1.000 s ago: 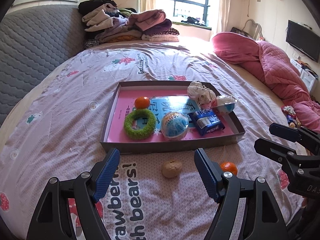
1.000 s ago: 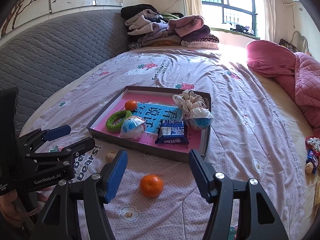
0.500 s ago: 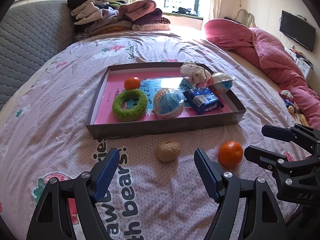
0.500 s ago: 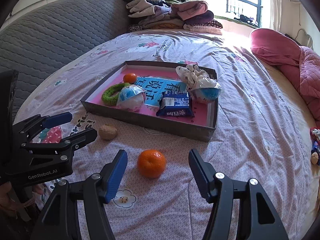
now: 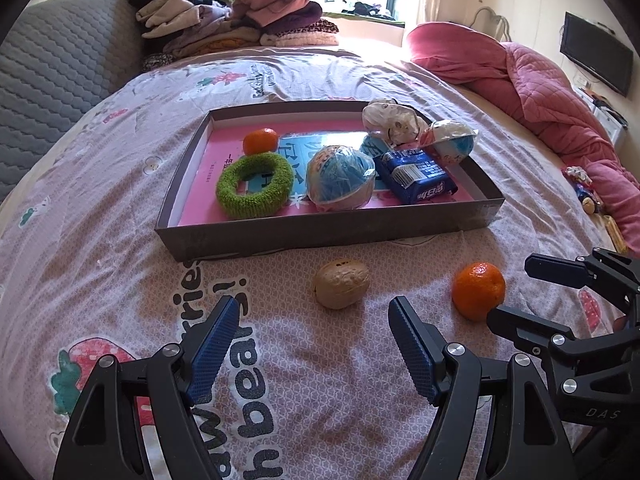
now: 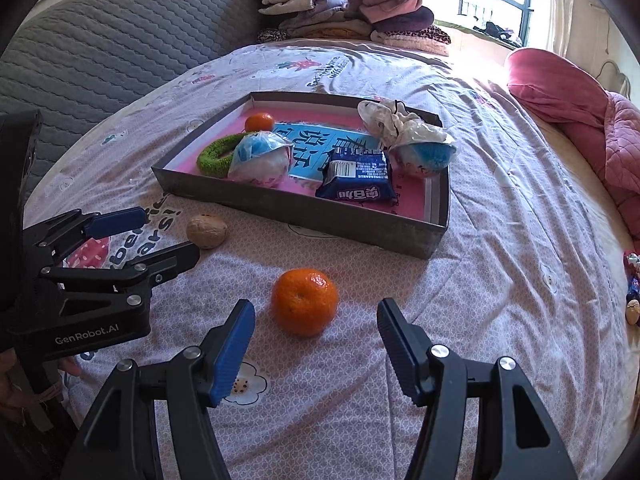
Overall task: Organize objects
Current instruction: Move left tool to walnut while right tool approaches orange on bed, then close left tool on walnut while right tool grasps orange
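Two loose items sit on the lilac printed bedsheet in the left wrist view: a tan wrinkled walnut just ahead of the left gripper, fingers apart, nothing between them; a round orange tangerine to its right. Both lie near the shallow grey cardboard tray.

Right wrist view: right gripper fingers apart, tangerine just ahead between the tips, not touching. Walnut beside the left gripper.

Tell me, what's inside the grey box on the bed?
Inside the box: a small orange, a green fuzzy ring, two wrapped blue balls, a blue snack packet and a crumpled bag. These partly hide the blue-and-pink sheet underneath.
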Demonstrator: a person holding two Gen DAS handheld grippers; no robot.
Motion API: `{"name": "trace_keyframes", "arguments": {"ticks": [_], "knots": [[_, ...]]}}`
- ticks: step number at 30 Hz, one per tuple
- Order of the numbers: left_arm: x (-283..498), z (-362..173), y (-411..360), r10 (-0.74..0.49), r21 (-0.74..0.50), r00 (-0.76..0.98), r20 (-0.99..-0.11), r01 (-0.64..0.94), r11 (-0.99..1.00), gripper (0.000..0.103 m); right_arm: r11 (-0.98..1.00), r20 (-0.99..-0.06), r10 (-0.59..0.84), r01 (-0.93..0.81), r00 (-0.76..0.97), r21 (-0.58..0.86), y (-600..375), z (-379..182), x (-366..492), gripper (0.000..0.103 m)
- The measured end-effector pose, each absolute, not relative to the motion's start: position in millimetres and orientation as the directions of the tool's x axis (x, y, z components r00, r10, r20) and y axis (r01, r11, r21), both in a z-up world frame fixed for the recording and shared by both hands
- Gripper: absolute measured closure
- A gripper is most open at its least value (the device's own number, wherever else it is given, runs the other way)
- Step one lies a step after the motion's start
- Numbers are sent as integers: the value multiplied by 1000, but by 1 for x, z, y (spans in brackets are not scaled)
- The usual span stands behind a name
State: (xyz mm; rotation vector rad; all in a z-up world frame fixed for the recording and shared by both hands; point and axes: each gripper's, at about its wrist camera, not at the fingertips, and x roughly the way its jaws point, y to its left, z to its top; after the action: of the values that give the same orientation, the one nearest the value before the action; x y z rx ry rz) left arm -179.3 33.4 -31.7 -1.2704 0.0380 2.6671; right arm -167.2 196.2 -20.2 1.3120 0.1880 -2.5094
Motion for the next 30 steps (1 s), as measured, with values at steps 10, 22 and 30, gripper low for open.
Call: {"name": "trace_keyframes", "arguments": {"ticks": [10,22,30], "knots": [[-195,-42,34,144,-47,-609,-780,-172,-984,25,-950,-823,-170,311,-542,-9,194,-36,-173,40],[-212,-57,36,155,-77,-585,-796,-156,-985,25,-947,-808,-193,321,-556,5,189,-44,-178,41],[-213,-56,37,182,-102,-588,-788,-166,-981,40,-936,-805,-198,351,-559,-13,181,-46,-178,61]]}}
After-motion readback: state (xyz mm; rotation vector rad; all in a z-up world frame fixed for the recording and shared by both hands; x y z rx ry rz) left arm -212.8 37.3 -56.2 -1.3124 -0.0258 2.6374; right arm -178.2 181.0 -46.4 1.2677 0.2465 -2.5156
